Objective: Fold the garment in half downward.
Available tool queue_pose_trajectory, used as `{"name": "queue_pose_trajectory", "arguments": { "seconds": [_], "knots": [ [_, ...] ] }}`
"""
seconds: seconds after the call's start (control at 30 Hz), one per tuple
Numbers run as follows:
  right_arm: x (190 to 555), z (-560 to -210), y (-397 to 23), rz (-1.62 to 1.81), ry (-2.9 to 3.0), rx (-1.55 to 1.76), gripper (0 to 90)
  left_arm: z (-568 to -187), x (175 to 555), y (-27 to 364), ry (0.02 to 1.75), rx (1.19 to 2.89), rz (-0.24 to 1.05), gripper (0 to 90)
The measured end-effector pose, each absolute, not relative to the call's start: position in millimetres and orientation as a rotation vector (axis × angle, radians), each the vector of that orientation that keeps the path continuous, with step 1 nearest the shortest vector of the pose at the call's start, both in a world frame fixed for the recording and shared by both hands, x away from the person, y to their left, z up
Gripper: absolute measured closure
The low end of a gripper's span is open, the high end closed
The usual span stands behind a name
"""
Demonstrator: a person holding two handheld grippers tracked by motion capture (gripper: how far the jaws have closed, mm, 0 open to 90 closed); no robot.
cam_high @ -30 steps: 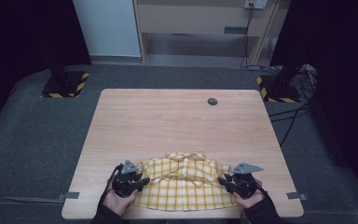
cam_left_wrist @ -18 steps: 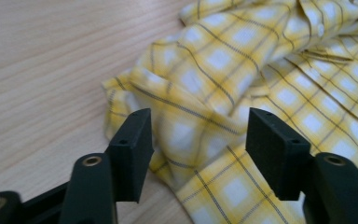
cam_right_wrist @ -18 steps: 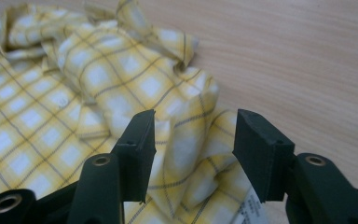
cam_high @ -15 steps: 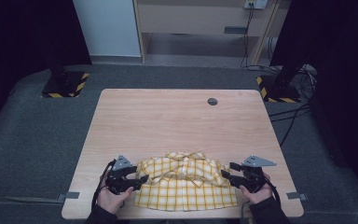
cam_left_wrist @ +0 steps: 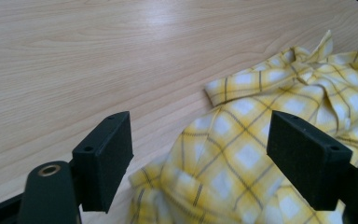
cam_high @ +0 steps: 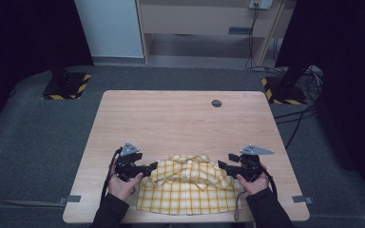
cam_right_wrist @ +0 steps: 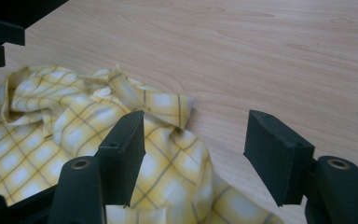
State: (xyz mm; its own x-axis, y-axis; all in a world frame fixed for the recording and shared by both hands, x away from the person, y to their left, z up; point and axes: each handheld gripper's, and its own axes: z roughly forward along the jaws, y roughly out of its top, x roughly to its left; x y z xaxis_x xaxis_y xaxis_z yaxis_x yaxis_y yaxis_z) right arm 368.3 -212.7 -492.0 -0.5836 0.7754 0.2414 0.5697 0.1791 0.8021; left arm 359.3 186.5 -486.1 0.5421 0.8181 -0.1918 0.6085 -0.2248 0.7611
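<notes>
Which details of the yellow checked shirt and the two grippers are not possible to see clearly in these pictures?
- Shirt, high view: collar and buttons too small; how the layers are folded stays unclear.
- Shirt in the left gripper view: its lower part is cut off by the bottom and right edges, partly behind a jaw.
- Left gripper and right gripper, high view: jaw gaps too small to judge.
- Dark round spot on the table: too small to identify.

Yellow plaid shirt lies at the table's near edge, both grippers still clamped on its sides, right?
Not clamped. The yellow plaid shirt does lie at the table's near edge, but the left gripper and right gripper have just been opening; both gripper views show pads apart, pressing nothing.
</notes>
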Motion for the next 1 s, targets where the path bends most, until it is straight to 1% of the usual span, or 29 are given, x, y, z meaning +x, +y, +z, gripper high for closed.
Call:
{"name": "queue_pose_trajectory", "arguments": {
  "seconds": [0.1,0.2,0.57,0.8,1.0],
  "knots": [
    [378,-492,-206,1.378,2.232,1.321,38.2,-488,371,177,1.163,1.95,0.301,20.9],
    [385,-494,-201,1.374,2.233,1.336,38.3,-492,382,169,1.177,1.917,0.272,20.6],
    [405,-506,-189,1.347,2.234,1.412,39.6,-508,402,154,1.217,1.881,0.212,21.5],
    [410,-514,-180,1.318,2.256,1.43,39.5,-512,411,139,1.196,1.935,0.198,21.6],
    [413,-521,-173,1.292,2.283,1.436,39.6,-523,417,129,1.202,1.979,0.165,22.1]
  ]
}}
